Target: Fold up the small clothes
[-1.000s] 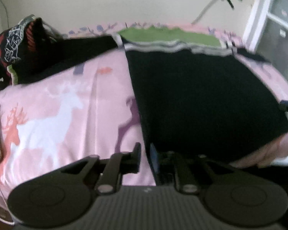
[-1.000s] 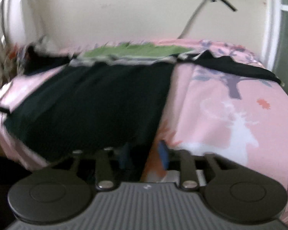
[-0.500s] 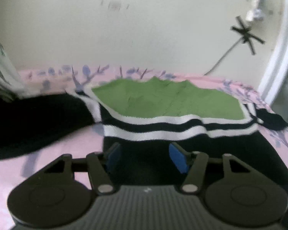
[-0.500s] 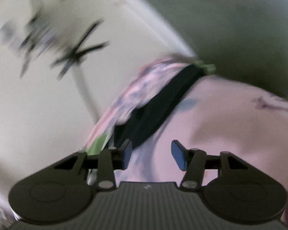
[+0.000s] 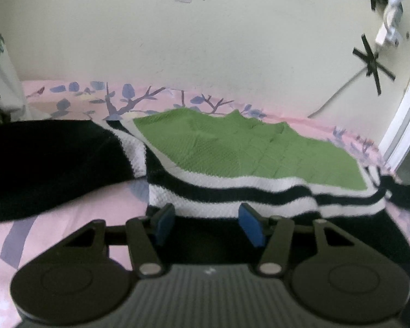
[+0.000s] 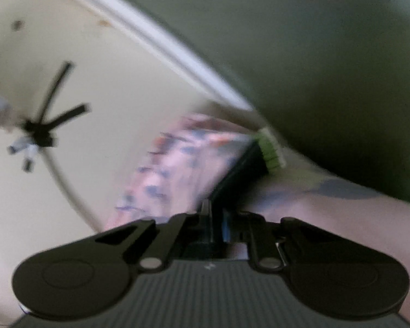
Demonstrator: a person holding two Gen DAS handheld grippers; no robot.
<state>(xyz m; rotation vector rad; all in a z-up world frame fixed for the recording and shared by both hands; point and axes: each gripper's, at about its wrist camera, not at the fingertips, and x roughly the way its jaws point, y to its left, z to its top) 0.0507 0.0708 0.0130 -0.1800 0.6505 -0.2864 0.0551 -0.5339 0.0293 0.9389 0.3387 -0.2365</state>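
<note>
A knit sweater lies flat on the pink bed sheet (image 5: 68,218). It has a green top panel (image 5: 246,150), black and white stripes (image 5: 259,196) and a black body. Its black left sleeve (image 5: 41,164) stretches out to the left. My left gripper (image 5: 207,225) is open, with blue pads low over the black body just below the stripes. In the right wrist view my right gripper (image 6: 217,227) is shut on the black right sleeve (image 6: 240,169), which ends in a green cuff (image 6: 270,150). That view is tilted and blurred.
A cream wall (image 5: 205,41) stands behind the bed, with black tape crosses (image 5: 371,60) and a cable. A white door frame (image 5: 404,114) is at the right. Pale fabric (image 5: 0,82) hangs at the far left.
My left gripper moved forward from the hem to the striped chest and opened wide. My right gripper swung to the right sleeve and closed on it.
</note>
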